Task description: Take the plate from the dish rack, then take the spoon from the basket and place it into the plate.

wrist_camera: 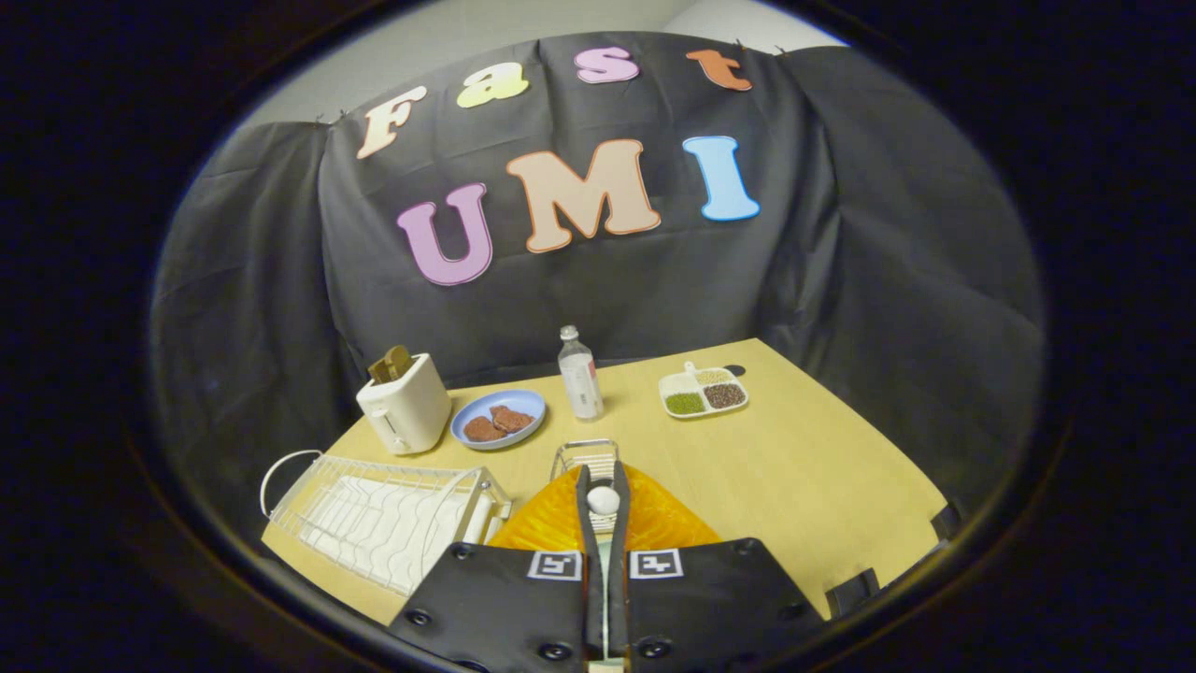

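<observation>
My gripper (603,479) is shut on a white spoon (603,500). The spoon's round bowl shows between the fingertips and its handle runs back between the two black fingers (584,523). Directly beneath the fingers an orange ribbed plate (668,519) lies flat on the wooden table, and the spoon hangs over its middle. Just beyond the fingertips stands a small wire basket (587,456). Left of the plate a white wire dish rack (383,519) holds no dishes.
Beyond the rack stands a white toaster (405,404) with toast in it. A blue plate with brown pieces (498,418), a clear bottle (580,373) and a divided white tray of grains (703,391) line the far side of the table (822,467).
</observation>
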